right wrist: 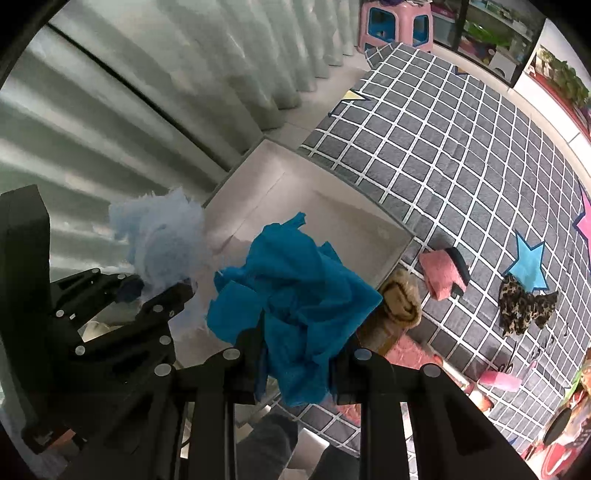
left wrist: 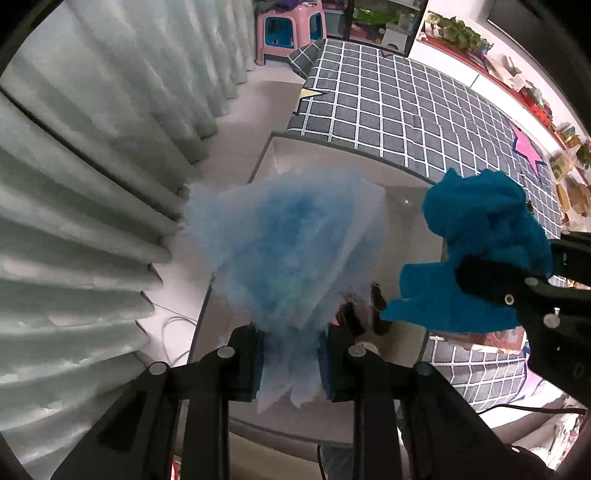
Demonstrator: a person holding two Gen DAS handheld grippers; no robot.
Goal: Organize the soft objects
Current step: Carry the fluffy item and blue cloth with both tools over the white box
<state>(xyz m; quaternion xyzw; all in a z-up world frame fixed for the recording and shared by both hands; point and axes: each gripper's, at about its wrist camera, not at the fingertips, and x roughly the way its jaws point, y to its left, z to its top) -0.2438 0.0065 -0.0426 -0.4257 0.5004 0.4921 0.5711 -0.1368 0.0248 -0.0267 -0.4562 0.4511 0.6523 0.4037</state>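
The left tongs point(left wrist: 291, 363) point down and are clamped on a pale blue fluffy cloth point(left wrist: 284, 251), which bunches up between the two black fingers and fans out in front of the camera, blurred in the left wrist view. The right tongs point(right wrist: 295, 373) are likewise closed on a bright teal cloth point(right wrist: 295, 306), a crumpled wad that sticks out beyond the fingertips. Both cloths hang in the air above an open grey box point(right wrist: 321, 206) that stands on the floor between the pleated pale curtain point(left wrist: 85, 221) and the edge of a grey mat with a white grid point(right wrist: 461, 166). In the right wrist view the left tongs appear at the left with the pale cloth just beside the teal one, the two close together but not clearly touching. On the mat lie more soft things: a tan striped piece point(right wrist: 400, 299) against the box's near corner, a pink and black sock point(right wrist: 443, 275) a little further out, and a leopard print piece point(right wrist: 524, 308) beside a blue star point(right wrist: 528, 264) printed on the mat. A pink stool point(left wrist: 290, 31) stands far back near the curtain, next to a dark shelf point(left wrist: 384, 22) of mixed items.
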